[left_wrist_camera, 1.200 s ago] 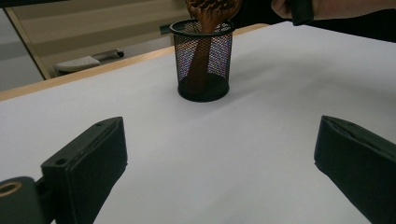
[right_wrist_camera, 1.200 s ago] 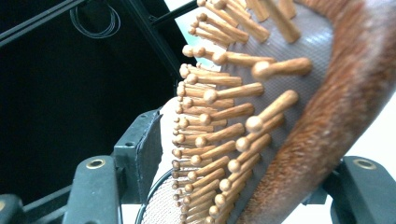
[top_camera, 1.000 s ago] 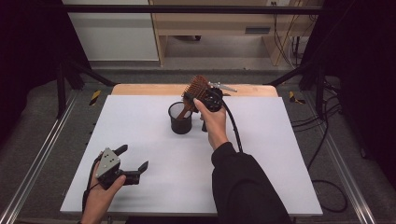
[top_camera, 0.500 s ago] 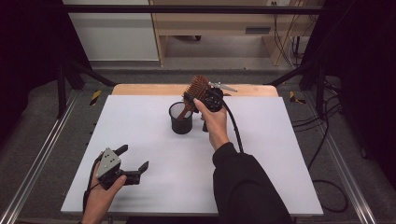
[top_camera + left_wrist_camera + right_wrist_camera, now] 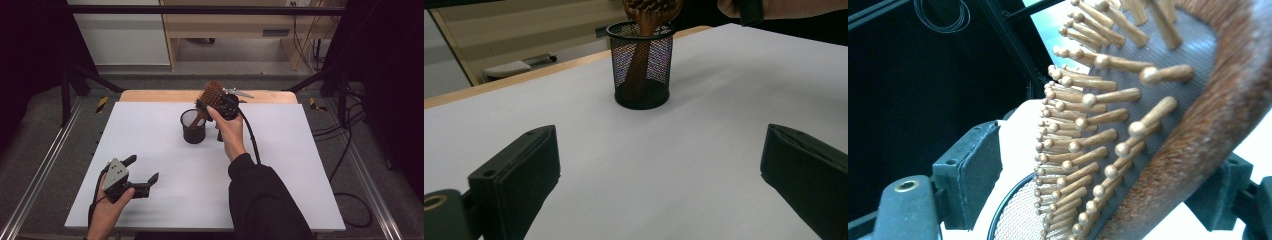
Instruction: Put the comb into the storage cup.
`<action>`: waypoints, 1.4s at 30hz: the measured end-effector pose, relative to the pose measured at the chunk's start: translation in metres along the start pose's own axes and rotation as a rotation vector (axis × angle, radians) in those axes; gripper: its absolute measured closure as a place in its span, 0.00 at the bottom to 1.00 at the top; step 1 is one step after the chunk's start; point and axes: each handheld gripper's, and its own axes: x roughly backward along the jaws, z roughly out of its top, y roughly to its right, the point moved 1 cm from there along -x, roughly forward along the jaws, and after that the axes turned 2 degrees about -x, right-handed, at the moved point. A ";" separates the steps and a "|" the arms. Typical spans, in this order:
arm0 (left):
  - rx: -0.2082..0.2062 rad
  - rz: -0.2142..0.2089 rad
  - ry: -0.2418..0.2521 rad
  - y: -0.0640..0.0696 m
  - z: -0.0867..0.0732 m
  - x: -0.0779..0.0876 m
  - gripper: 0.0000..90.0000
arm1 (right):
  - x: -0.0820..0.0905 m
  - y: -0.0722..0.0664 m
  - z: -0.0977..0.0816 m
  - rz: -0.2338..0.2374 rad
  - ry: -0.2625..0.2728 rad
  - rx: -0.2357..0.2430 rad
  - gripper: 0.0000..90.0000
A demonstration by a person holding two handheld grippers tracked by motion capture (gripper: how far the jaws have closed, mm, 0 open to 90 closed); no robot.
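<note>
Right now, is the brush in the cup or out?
In. The brush handle stands inside the mesh cup, visible through the mesh; its head sticks out above the rim.

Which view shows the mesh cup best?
The left gripper view: the whole mesh cup stands unobstructed, with the hairbrush handle visible through the mesh. The high view shows it small from above, partly behind the brush. The right gripper view shows just a slice of rim beneath the bristles.

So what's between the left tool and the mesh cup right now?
Nothing: bare white table runs from the open left tool up to the mesh cup, which holds the wooden hairbrush. The left gripper view shows it plainly.
</note>
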 end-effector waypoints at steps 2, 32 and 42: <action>0.000 0.000 0.000 0.000 0.000 0.000 0.03 | 0.001 -0.001 0.000 -0.004 0.001 0.010 0.19; 0.012 0.020 0.009 -0.005 0.000 0.003 0.03 | 0.077 0.019 0.004 -0.079 0.036 0.124 0.10; 0.033 0.041 0.022 -0.014 -0.001 0.008 0.03 | 0.113 0.033 0.003 -0.116 0.033 0.183 0.11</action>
